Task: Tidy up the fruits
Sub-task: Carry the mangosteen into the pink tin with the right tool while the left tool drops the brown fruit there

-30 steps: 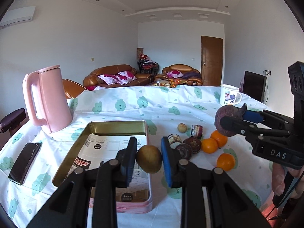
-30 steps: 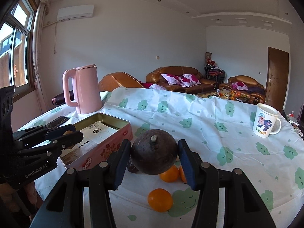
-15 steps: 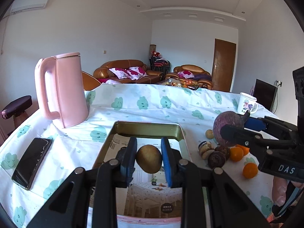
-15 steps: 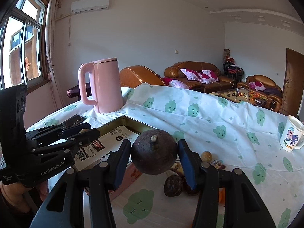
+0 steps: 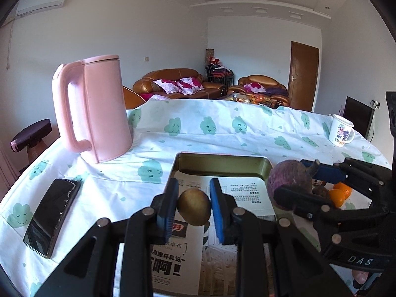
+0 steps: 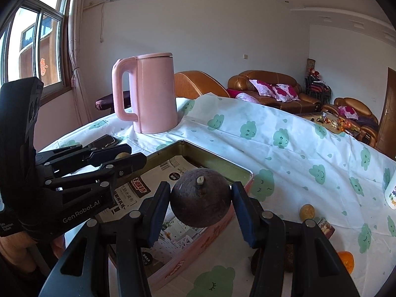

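My left gripper (image 5: 193,206) is shut on a small brown-green kiwi (image 5: 194,207) and hangs above the paper-lined metal tin (image 5: 222,164). My right gripper (image 6: 201,199) is shut on a dark purple mangosteen (image 6: 201,201), stem up, over the tin's near right edge (image 6: 243,173). In the left wrist view the right gripper (image 5: 297,185) holds the mangosteen (image 5: 288,182) beside the tin's right wall. In the right wrist view the left gripper (image 6: 123,157) shows at the left, over the tin, with the kiwi (image 6: 121,155) between its tips.
A pink kettle (image 5: 95,109) stands behind the tin, a black phone (image 5: 53,216) lies to its left. Oranges (image 5: 340,194) and dark fruits (image 6: 288,259) lie right of the tin, with a small yellow fruit (image 6: 307,212). A white mug (image 5: 341,133) stands at the far right.
Both grippers have swung left with their fruits, from over the fruit pile to over the tin. The kettle and phone came closer in view. The grips have not changed.
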Demonstrator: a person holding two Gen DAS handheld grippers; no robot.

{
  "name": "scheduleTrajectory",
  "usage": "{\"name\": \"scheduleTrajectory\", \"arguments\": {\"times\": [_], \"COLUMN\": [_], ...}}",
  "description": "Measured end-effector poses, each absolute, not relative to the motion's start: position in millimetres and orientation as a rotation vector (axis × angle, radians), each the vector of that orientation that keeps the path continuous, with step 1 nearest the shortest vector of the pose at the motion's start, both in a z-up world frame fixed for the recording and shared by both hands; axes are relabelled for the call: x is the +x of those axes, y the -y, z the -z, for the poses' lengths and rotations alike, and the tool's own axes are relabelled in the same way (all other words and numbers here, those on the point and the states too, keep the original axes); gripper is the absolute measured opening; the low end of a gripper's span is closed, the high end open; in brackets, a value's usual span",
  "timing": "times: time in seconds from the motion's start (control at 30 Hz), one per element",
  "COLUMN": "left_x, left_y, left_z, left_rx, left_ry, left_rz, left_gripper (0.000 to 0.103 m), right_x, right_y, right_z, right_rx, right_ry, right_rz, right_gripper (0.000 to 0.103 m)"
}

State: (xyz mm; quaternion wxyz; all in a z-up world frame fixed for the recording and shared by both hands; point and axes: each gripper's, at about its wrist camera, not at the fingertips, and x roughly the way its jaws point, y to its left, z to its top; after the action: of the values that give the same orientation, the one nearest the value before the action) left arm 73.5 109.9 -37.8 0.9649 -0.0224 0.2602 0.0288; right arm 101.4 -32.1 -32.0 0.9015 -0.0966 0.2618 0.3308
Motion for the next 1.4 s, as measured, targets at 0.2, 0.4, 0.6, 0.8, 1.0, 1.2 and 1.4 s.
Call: {"name": "scheduleTrajectory", "arguments": {"times": [0.2,0.4,0.6,0.8,1.0,1.2,1.4], "left_x": [78.7,83.3,87.0,89.8,84.3,57.4,37.7], "left_y": [-114.6,-114.3,-115.4,-116.0,-117.8,-112.1,-80.1], "left_z": [40.8,43.5,49.5,52.2,49.7,33.4,26.1], "left_rx": [-0.041,-0.031,-0.026,-0.021,-0.019,-0.033,-0.06], "left_ry": [-0.551,-0.575,-0.599,-0.615,-0.585,-0.486,-0.424], "left_rz": [-0.067,-0.066,-0.07,-0.068,-0.093,-0.094,-0.022], "left_gripper": [0.027,0.027,0.027,0.028,0.059,0.077,0.088], "right_x": [105.8,110.8,113.0,111.3,106.9,83.3,63.6], "right_y": [22.1,13.2,8.2,-1.6,-2.3,47.7,143.2], "right_z": [40.1,50.8,55.7,59.5,58.7,35.7,30.4], "right_rx": [-0.227,-0.245,-0.262,-0.316,-0.331,-0.27,-0.191], "right_ry": [-0.564,-0.595,-0.616,-0.63,-0.615,-0.523,-0.505], "right_rz": [-0.689,-0.691,-0.691,-0.687,-0.671,-0.644,-0.47], "right_gripper": [0.053,0.053,0.053,0.053,0.056,0.059,0.06]}}
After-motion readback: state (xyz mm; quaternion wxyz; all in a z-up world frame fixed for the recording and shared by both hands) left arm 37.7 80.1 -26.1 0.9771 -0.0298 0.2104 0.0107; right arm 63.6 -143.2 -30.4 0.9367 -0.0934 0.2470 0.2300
